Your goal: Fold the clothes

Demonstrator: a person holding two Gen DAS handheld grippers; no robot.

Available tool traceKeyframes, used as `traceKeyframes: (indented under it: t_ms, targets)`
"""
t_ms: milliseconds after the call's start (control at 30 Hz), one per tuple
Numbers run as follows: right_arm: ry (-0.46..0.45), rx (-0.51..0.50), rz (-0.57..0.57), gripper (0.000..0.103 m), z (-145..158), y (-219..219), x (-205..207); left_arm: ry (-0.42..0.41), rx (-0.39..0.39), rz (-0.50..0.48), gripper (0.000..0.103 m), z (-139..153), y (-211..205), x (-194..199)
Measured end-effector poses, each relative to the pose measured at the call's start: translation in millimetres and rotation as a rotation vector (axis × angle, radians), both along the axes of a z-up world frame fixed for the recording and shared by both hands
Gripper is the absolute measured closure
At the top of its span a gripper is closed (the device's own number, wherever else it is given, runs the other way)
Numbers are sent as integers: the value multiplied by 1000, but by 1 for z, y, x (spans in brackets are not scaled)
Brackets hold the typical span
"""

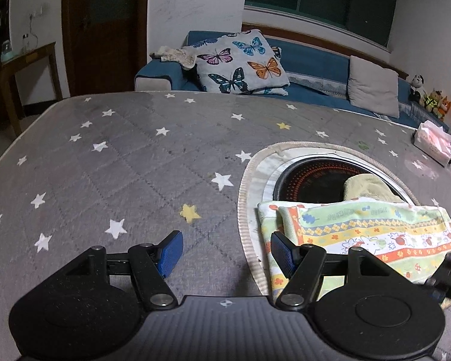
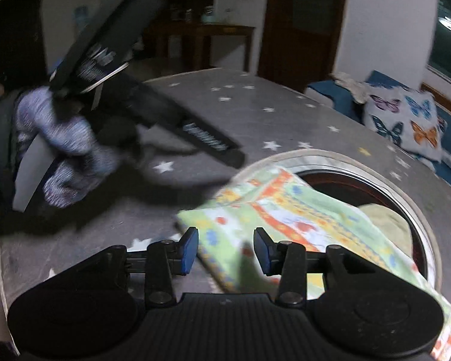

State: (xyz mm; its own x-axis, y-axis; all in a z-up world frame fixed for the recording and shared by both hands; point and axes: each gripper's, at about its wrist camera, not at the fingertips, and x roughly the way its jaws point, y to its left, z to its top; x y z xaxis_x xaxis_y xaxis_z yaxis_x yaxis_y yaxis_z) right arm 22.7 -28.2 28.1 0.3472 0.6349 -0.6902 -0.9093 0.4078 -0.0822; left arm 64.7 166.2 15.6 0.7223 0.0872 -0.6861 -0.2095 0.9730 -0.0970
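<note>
Risk: patterned cloth point(image 1: 360, 234) (folded, overhanging the round heater point(image 1: 315, 177)) could slip in; left gripper point(image 1: 225, 255) and right gripper point(image 2: 225, 251) both hover spread, empty.

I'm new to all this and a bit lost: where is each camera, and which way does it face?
Left wrist: sits on the left gripper, facing across the starry table cover to the sofa; open fingers show.
Right wrist: sits on the right gripper, over the colourful cloth; open fingers and the person's gloved hand show.
Both share the cloth and the butterfly pillow.
</note>
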Motion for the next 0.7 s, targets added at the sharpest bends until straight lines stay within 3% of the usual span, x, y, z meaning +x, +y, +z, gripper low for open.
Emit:
traceKeyframes:
  t_ms: [233,300,400,700]
  targets:
    - [-65,-54,34,63,-19,21,-10,13,-66,-21,31,-2,-5,-4]
    - [-67,-54,19,75,-18,21,-8,21,-94,-22,30,-4,-6,-5]
    - [-42,-28,3,84,-13,16,-4,34,-154,-21,28,-7,-7,-5]
    - [-43,59,-30,91,11,-5,-6,52,-345,-35,29,-6,-17,-2]
